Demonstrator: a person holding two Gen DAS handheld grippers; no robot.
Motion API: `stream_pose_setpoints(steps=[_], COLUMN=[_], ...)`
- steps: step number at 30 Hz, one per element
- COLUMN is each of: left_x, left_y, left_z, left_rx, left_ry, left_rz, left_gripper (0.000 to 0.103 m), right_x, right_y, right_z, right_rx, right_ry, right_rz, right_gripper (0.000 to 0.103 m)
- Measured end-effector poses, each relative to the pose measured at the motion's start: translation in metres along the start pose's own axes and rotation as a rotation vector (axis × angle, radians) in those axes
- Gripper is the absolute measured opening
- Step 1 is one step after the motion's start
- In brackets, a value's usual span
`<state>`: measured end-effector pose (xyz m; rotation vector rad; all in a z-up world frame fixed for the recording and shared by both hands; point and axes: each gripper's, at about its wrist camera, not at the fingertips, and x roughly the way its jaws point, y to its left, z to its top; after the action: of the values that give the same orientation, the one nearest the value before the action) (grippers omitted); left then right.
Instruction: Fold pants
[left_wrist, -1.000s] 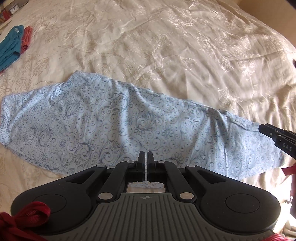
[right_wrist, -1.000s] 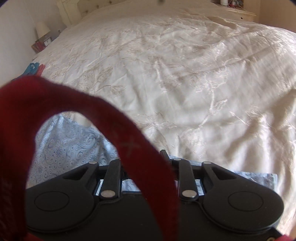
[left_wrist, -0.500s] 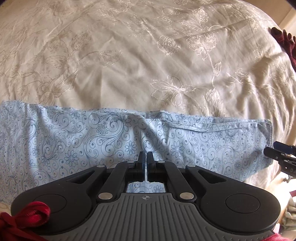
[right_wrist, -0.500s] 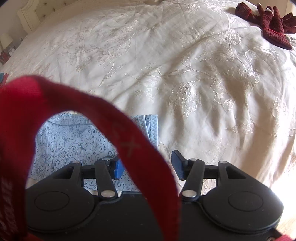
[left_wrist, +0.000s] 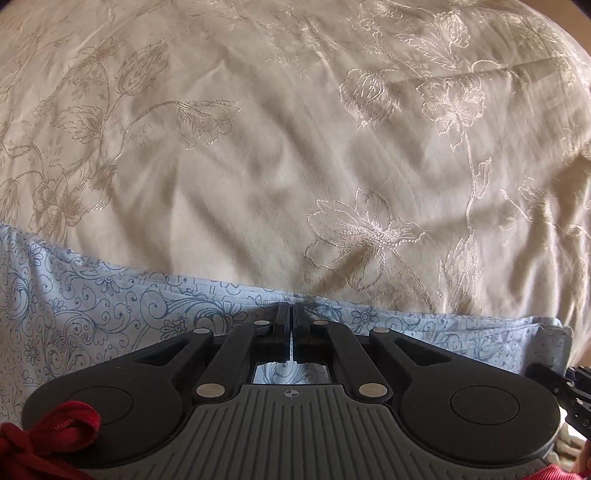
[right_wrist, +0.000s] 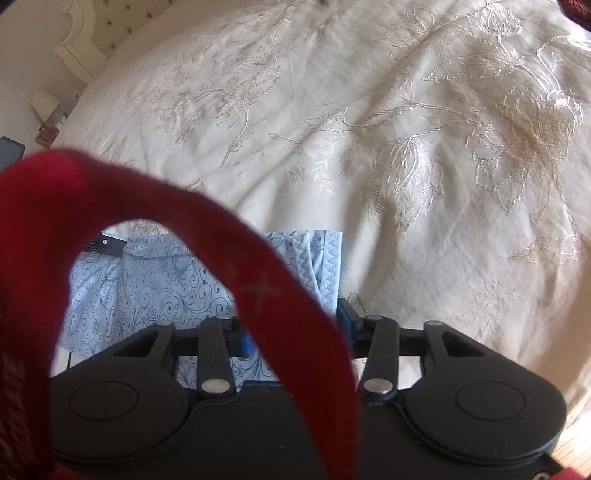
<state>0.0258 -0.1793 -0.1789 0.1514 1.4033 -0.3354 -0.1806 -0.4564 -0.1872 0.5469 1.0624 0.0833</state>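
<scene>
A red strap (right_wrist: 258, 280) hides much of our right gripper (right_wrist: 295, 325), whose 2 fingers stand apart astride the pants (left_wrist: 92, 314) hem. Our left gripper (left_wrist: 287, 314) is pinched onto the pants' far edge. They lie on a cream embroidered bedspread (left_wrist: 295, 147); a headboard (right_wrist: 85, 48) shows beyond.

Bed (left_wrist: 280, 177): covered by a cream bedspread (right_wrist: 424, 155) with embroidered flower and leaf motifs; the surface shows shallow creases and bands of sunlight.

Headboard (right_wrist: 79, 40): cream, tufted, with a scalloped edge, visible at the upper left of the right wrist view.

Lamp (right_wrist: 44, 105): small, white-shaded, standing beside the bed below the headboard. Small reddish items sit just beside it; their type cannot be determined.

Dark red knitted item (right_wrist: 576, 9): lies on the bedspread at the upper right corner, cropped by the frame.

Wooden floor (right_wrist: 572, 448): visible at the lower right corner.
</scene>
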Motion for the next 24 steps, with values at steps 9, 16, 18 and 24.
stream_pose_setpoints(steps=[9,16,18,24], left_x=[-0.042,-0.051,-0.04,-0.015], left_y=[0.014,0.011,0.005,0.008], left_z=[0.005,-0.028,-0.032,-0.035], left_rx=[-0.024,0.082,0.116,0.129], left_ry=[-0.101,-0.085,-0.052,0.001], left_rz=[-0.034,-0.021,-0.024,-0.057], left_gripper=[0.003,0.003,0.003,0.003], right_x=[-0.042,-0.057,-0.059,-0.066], right_y=[0.011,0.018,0.025,0.059], right_z=[0.011,0.016,0.017,0.022], right_rx=[0.098,0.201,0.204,0.215], right_ry=[-0.07,-0.084,-0.082,-0.081], right_rz=[0.131,0.146,0.146,0.128], right_gripper=[0.016,0.016,0.016,0.016])
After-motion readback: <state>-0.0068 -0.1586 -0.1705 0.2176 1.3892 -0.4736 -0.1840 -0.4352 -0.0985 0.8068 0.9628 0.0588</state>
